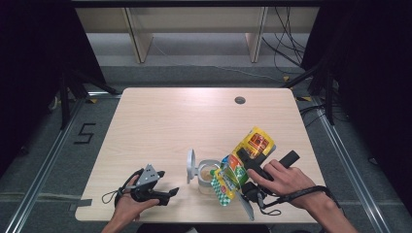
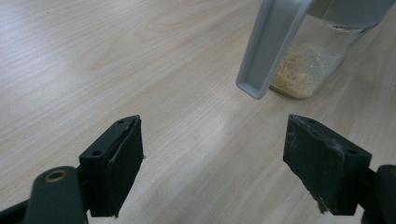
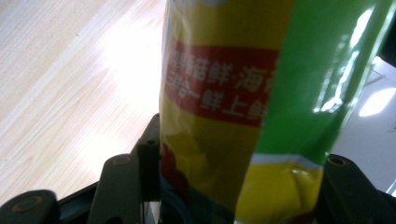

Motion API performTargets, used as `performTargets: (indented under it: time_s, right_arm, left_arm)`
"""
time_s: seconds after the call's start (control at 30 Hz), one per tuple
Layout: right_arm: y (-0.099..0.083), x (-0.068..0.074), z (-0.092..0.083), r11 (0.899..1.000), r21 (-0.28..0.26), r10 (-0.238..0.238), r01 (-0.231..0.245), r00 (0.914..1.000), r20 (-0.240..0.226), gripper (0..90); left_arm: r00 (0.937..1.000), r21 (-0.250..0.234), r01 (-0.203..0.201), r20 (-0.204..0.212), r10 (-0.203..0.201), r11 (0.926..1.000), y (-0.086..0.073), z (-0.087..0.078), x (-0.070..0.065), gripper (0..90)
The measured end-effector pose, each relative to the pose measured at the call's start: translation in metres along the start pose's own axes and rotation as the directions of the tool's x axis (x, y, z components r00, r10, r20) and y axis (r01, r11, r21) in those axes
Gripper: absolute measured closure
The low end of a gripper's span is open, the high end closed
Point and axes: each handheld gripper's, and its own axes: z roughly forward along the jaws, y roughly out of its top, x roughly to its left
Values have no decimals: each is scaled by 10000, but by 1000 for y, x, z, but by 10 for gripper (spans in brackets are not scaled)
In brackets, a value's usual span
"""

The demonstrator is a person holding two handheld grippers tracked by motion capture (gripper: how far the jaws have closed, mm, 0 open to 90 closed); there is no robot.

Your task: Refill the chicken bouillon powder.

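left gripper (image 1: pixel 170 193): parked left of the jar, jaws spread wide with bare table between them. I've got nothing in it.

jar (image 1: pixel 208 175): clear plastic with a grey rim, near the front edge of the table (image 1: pixel 160 121). Pale grainy stuff sits in the bottom. Looks light and tippy to me, so I'd steady it low on the body.

lid (image 1: pixel 190 166): flipped up on the jar's left side, standing almost upright. It sits right between my free gripper and the jar body, so I'd come in below it.

bag (image 1: pixel 243 162): yellow and green foil pouch, tilted over the jar from the right, mouth end low by the jar's opening. Soft, crinkly and slick, I reckon. Grabbing mid-body seems right; squeezing harder would probably just buckle it.

right gripper (image 1: pixel 244 161): right of the jar, jaws half closed around the bag's middle.

spill risk: the bag's mouth hangs at the jar's front right, so grains could miss the rim.
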Motion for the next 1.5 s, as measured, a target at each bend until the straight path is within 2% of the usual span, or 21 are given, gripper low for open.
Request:
performTargets:
  time_s: [0.03,0.07,0.27,0.3,0.33,0.5,0.53,0.57,0.73,0.77,0.83,0.87,1.0,1.03,1.17,1.23,1.33,1.37,1.43,1.47,1.5]
  right_arm:
    - [0,-1,1,10000,-53,-20,19,10000,-92,486]
    - [1,-1,3,9997,-1,226,-226,9997,-67,486]
    - [2,-5,9,9999,-29,149,-150,9998,-129,486]
    - [3,-4,9,9994,9,354,-354,9992,-184,486]
    - [3,-8,10,9999,-92,63,-65,9997,-239,486]
    - [5,-11,12,9999,-137,5,-8,9997,-240,486]
    - [6,-10,12,9995,-77,307,-310,9990,-313,486]
    - [6,-12,13,9998,-181,39,-46,9994,-345,486]
    - [6,-11,13,9998,-177,65,-69,9997,-234,486]
    - [6,-9,13,9995,-83,315,-316,9993,-205,486]
    - [6,-9,13,9994,-102,332,-337,9987,-390,486]
    - [4,-9,14,9998,-136,104,-108,9995,-287,487]
    - [3,-7,13,9997,-35,253,-254,9989,-406,486]
    - [2,-8,13,9999,-78,94,-96,9994,-320,487]
    - [1,-4,11,9993,39,383,-382,9986,-353,487]
    - [-1,-2,10,9992,112,395,-391,9984,-394,487]
    - [-2,-2,9,9991,72,428,-425,9979,-490,487]
    - [-3,-2,8,9998,42,212,-211,9990,-392,487]
    - [-3,0,5,9990,179,415,-409,9986,-329,487]
    - [-5,-2,4,9999,80,131,-128,9989,-445,488]
    - [-5,-2,4,9999,80,131,-128,9989,-445,488]
  left_arm:
    - [10000,7,-12,-11,12,10000,0,0,0,198]
    - [9999,52,-152,-47,153,9999,0,0,1,198]
    - [10000,-69,-4,45,4,10000,0,1,0,198]
    - [10000,-67,-9,48,9,10000,0,1,0,198]
    - [9999,132,-158,-55,158,9998,0,-1,1,198]
    - [9999,97,-99,45,98,9999,0,-1,1,198]
    - [10000,-12,25,90,-25,10000,0,0,0,198]
    - [9999,-42,119,109,-119,9999,0,0,-1,198]
    - [9995,-29,282,134,-282,9996,0,0,-2,198]
    - [10000,17,-4,83,4,10000,0,0,0,198]
    - [10000,24,-3,99,3,10000,0,0,0,198]
    - [9999,-169,124,53,-123,9998,0,1,-1,198]
    - [9999,-175,120,64,-119,9998,0,1,-1,198]
    - [9999,-161,126,21,-125,9998,0,1,-1,198]
    - [9999,-175,113,55,-112,9998,0,1,-1,198]
    - [10000,-63,1,43,-1,10000,0,1,0,198]
    - [9999,-170,115,66,-114,9998,0,1,-1,198]
    - [9999,-172,110,12,-110,9998,0,1,-1,198]
    - [10000,13,-81,-4,81,10000,0,0,1,198]
    - [9999,-172,116,63,-115,9998,0,1,-1,198]
    - [9999,-172,116,63,-115,9998,0,1,-1,198]
